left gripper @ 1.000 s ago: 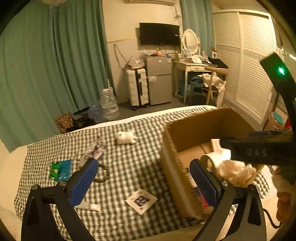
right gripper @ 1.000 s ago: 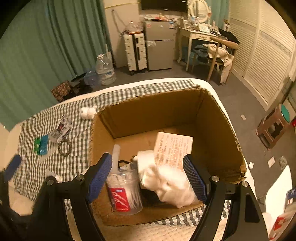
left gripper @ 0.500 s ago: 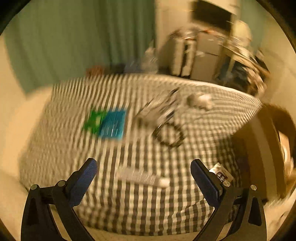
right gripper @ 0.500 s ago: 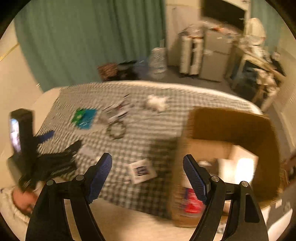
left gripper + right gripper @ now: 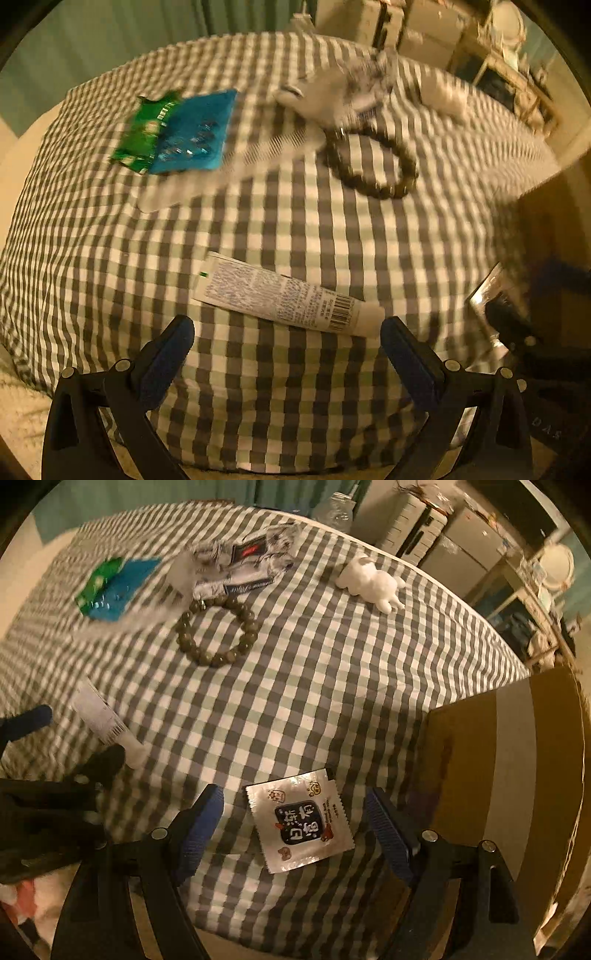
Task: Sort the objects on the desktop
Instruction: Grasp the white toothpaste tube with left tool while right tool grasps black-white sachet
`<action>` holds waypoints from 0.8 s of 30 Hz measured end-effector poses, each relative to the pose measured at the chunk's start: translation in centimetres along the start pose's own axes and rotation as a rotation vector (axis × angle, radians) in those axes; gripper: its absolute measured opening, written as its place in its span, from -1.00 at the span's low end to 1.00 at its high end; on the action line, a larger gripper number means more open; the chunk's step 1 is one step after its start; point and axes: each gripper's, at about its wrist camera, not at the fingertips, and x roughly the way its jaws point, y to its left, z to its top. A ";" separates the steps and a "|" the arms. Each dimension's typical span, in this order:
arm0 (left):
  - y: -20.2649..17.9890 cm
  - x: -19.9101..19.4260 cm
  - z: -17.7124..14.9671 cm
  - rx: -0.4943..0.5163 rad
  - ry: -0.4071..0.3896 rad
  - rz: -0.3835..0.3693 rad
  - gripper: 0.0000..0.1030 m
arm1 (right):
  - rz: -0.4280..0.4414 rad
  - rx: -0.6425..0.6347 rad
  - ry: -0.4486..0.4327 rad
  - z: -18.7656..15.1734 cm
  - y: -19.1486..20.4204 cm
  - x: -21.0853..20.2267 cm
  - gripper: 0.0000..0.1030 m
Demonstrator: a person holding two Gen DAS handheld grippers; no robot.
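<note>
Checked cloth (image 5: 295,229) carries everything not yet sorted. Both grippers are spread wide and hold nothing.

The left gripper (image 5: 284,332) hovers over a white tube (image 5: 284,295), which lies crosswise just ahead of its 2 fingertips, cap end close to the right-hand finger. Farther out past the tips sit a bead bracelet (image 5: 373,162), a blue and green packet (image 5: 181,133) and some blurred wrappers.

The right gripper (image 5: 295,812) has a silver sachet (image 5: 299,819) lying flat between its 2 fingers, slightly nearer the right one. The cardboard box (image 5: 517,775) stands just outside the right finger. Beyond the tips are the bracelet, a white toy figure (image 5: 373,579) and printed wrappers (image 5: 243,565).

Risks, as I judge them:
- The sachet is thin and flat, so closing fingers may slide over it or pinch the cloth and drag other items.
- The tube is round and may roll or squirt out if gripped near the cap.
- The 2 grippers work close together, so they could collide.
- The right finger could catch the box wall.
</note>
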 end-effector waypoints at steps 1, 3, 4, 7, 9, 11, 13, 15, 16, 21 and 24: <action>-0.3 0.2 0.0 0.014 0.005 0.013 1.00 | -0.024 -0.019 0.006 -0.1 0.1 0.4 0.53; -0.3 0.2 -0.1 0.015 0.003 0.009 1.00 | -0.017 -0.021 0.007 -0.3 -0.2 0.8 0.53; -0.2 0.3 0.0 0.009 0.003 -0.005 1.00 | 0.000 -0.007 0.018 -0.4 -0.5 1.2 0.53; 0.3 0.9 0.1 -0.025 0.027 -0.031 1.00 | 0.047 0.047 0.078 -0.5 -1.5 2.6 0.53; 0.7 1.6 0.2 -0.054 0.048 -0.044 1.00 | 0.066 0.077 0.118 -0.5 -2.1 3.5 0.52; 1.2 2.6 0.4 -0.093 0.090 -0.056 1.00 | 0.083 0.096 0.137 -0.5 -2.7 4.0 0.50; 1.6 3.1 0.5 -0.125 0.098 -0.056 0.99 | 0.090 0.100 0.135 -0.4 -2.9 4.2 0.49; 1.8 3.0 0.6 -0.140 0.072 -0.077 0.94 | 0.085 0.086 0.129 -0.4 -2.8 4.1 0.49; 1.7 3.1 0.6 -0.137 0.067 -0.082 0.89 | 0.084 0.081 0.129 -0.3 -2.7 4.2 0.49; 2.0 2.3 0.0 -0.147 0.023 -0.088 0.14 | 0.149 0.070 0.118 -0.4 -2.8 3.9 0.10; 2.4 1.9 -0.4 -0.163 -0.001 -0.118 -0.21 | 0.139 0.043 0.093 -0.6 -2.4 3.2 -0.21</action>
